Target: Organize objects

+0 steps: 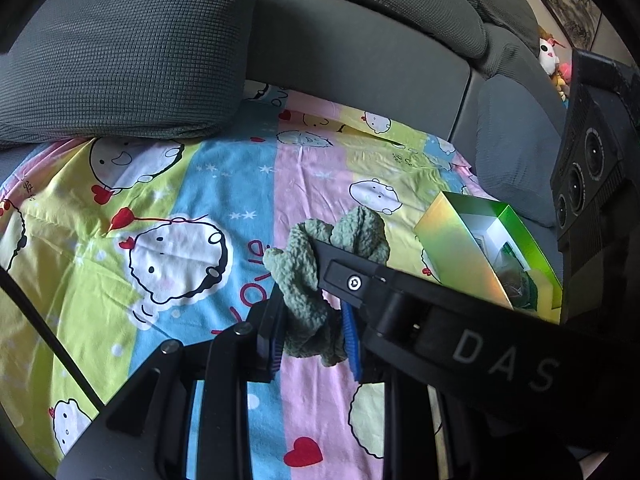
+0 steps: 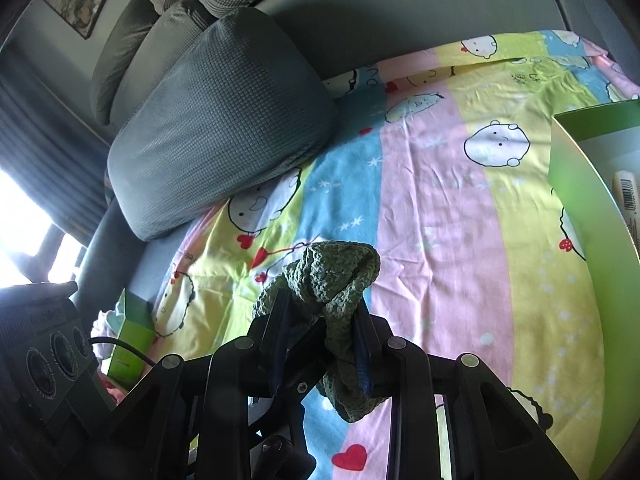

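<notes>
Grey sofa (image 1: 360, 60) draped with one striped cartoon-print sheet (image 1: 200, 208) in yellow, blue and pink, lying wrinkled over the seat; one loose grey cushion (image 1: 120, 52) resting on the sheet's far left corner against the backrest; framed pictures (image 1: 568, 8) on the wall behind. One green knitted cloth (image 1: 312, 280), bunched, lifted clear above the sheet's pink stripe; pinched at once by both the left gripper (image 1: 316, 340) and the right gripper (image 2: 322, 340), each pair of jaws narrow and pressed onto the cloth. Two green boxes: an open one (image 1: 460, 248) near the sheet's right edge, another (image 2: 132, 340) far left in the right wrist view. Broad bare sheet between cushion and open box.
</notes>
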Motion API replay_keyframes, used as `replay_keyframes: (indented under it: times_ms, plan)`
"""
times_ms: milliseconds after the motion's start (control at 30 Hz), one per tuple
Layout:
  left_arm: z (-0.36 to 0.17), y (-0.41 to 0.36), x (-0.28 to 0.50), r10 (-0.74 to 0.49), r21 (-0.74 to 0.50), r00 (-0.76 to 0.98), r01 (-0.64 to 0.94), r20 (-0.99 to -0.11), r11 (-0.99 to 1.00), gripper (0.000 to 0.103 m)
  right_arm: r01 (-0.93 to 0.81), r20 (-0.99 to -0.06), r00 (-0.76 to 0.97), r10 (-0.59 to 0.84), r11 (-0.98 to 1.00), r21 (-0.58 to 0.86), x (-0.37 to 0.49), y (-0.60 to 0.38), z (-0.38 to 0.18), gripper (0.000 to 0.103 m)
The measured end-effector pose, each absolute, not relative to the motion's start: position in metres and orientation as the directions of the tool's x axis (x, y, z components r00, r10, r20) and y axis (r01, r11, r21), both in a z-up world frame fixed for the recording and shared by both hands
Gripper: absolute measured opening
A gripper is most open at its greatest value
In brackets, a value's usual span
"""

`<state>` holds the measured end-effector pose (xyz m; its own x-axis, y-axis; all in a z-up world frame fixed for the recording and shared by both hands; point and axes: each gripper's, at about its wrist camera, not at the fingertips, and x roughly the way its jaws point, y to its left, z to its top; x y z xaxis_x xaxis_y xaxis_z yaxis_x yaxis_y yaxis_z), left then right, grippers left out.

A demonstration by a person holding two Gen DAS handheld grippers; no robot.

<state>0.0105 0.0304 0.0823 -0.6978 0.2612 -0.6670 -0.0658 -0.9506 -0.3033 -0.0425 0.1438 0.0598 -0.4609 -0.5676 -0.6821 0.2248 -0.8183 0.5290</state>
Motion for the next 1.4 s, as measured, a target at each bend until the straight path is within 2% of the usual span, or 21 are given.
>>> replay_keyframes:
  times_ms: [367,867,1033,1100,1200,1400]
  plan:
    - [0.077,0.032,0.007,0.278,-0.317,-0.685,-0.072,-0.673,-0.946,0.022,0.211,-0.693,-0.458,-0.556,-0.826,0.523,-0.043,0.145,0.059,0.032]
    - [0.004,0.045,-0.035,0.378,-0.433,-0.550,-0.034,-0.744,-0.901,0.022,0.025,-0.850,-0.358,-0.386,-0.914,0.405,-0.080,0.160,-0.008,0.032]
    - [-0.001,0.041,-0.029,0.396,-0.456,-0.609,-0.063,-0.687,-0.888,0.024,0.056,-0.849,-0.387,-0.360,-0.928,0.368,-0.079,0.155,-0.009,0.032]
    - [-0.001,0.042,-0.027,0.410,-0.464,-0.623,-0.085,-0.666,-0.882,0.031,0.061,-0.843,-0.396,-0.364,-0.926,0.371,-0.078,0.156,-0.010,0.032]
    - [-0.004,0.038,-0.026,0.440,-0.496,-0.625,-0.095,-0.645,-0.863,0.032,0.056,-0.829,-0.409,-0.382,-0.917,0.395,-0.076,0.160,-0.012,0.032]
    - [-0.002,0.045,-0.025,0.409,-0.452,-0.630,-0.101,-0.660,-0.886,0.032,0.066,-0.799,-0.436,-0.415,-0.900,0.432,-0.073,0.164,-0.014,0.032]
